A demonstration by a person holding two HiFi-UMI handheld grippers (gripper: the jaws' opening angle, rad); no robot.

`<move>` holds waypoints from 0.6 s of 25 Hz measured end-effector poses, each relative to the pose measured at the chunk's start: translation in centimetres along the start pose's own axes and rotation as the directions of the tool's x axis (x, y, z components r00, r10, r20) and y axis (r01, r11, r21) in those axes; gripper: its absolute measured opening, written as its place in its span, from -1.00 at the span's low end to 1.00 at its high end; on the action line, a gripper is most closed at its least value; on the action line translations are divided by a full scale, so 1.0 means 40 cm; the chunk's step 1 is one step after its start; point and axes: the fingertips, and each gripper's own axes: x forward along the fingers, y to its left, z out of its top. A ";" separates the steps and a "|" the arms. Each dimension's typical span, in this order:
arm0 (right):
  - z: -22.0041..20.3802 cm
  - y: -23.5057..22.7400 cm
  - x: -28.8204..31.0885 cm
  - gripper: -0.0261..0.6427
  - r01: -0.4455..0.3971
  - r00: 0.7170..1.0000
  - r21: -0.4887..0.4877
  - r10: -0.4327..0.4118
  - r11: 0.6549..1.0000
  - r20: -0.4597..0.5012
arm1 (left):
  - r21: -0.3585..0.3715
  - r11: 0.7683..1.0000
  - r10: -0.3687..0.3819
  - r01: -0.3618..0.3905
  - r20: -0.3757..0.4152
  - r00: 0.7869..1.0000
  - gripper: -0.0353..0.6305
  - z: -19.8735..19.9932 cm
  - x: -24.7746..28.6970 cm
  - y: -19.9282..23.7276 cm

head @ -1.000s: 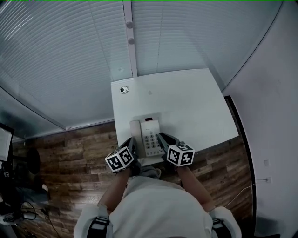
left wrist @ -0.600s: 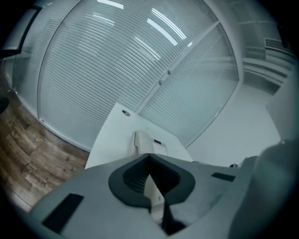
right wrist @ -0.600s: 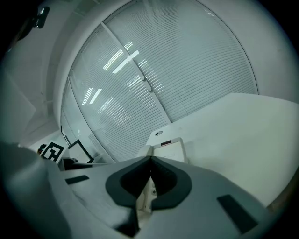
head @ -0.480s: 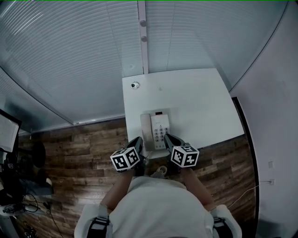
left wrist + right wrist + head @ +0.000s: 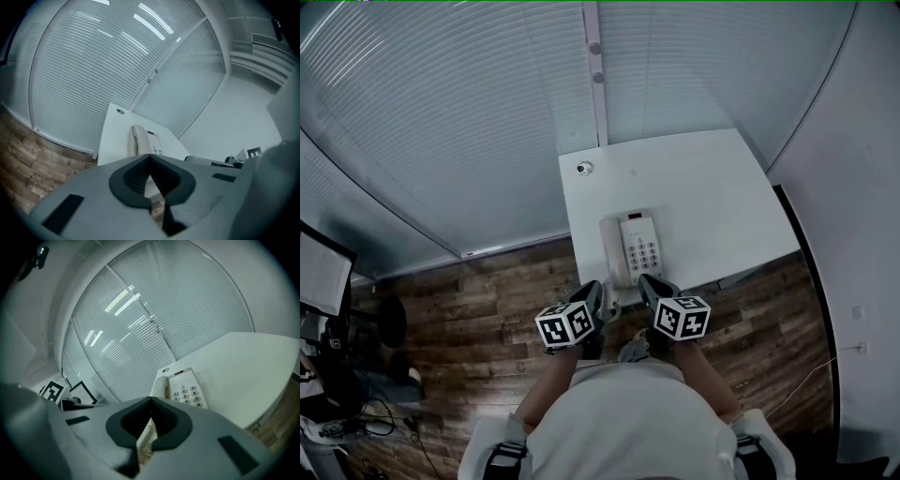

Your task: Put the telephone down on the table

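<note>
A white desk telephone [image 5: 632, 248] with its handset on the cradle at the left lies on the white table [image 5: 712, 197], near the front edge. It also shows ahead in the left gripper view as the telephone [image 5: 143, 140] and in the right gripper view as the telephone [image 5: 182, 387]. My left gripper [image 5: 598, 298] is shut and empty, off the table's front edge, below the phone. Beside it my right gripper [image 5: 649, 286] is also shut and empty, just short of the phone's near end. Neither touches the phone.
A small round cap [image 5: 584, 168] sits in the table's far left corner. Glass walls with blinds [image 5: 469, 112] stand behind and left of the table. A wall [image 5: 853, 141] runs along the right. Wooden floor [image 5: 487, 291] lies beneath me.
Both grippers have drawn back from the phone's sides toward me, off the table's front edge. The phone stays lying on the table.
</note>
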 end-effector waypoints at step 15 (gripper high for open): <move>-0.153 0.151 -0.152 -0.86 0.016 1.000 -0.047 -0.015 0.999 0.022 | 0.066 0.994 -0.080 0.083 -0.053 0.995 -0.83 -0.150 -0.184 -0.021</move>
